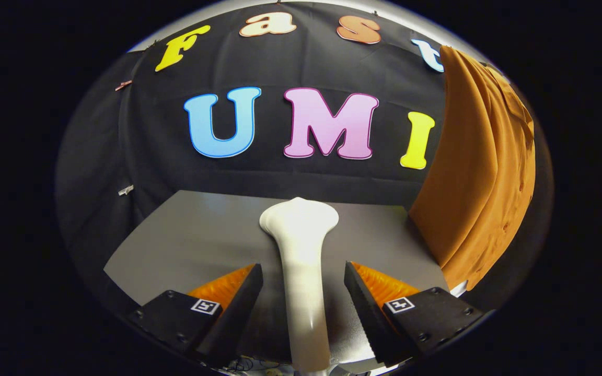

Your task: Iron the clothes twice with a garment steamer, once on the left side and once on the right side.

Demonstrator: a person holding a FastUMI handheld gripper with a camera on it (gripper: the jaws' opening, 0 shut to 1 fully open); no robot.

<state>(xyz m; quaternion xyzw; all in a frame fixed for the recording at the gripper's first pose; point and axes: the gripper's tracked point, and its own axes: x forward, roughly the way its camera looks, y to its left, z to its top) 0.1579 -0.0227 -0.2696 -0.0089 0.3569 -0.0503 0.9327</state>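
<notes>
1. The tool [303, 292] stands apart, straddling the steamer [301, 250] on the worktop [186, 235] without touching it.
2. The shirt [481, 172] hangs far right.
3. Grasp step: the fingers must close first.

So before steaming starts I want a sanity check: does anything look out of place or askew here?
Nothing stands out. The white garment steamer lies on the grey table between the open gripper fingers, untouched; the orange garment hangs beyond, to their right.
</notes>
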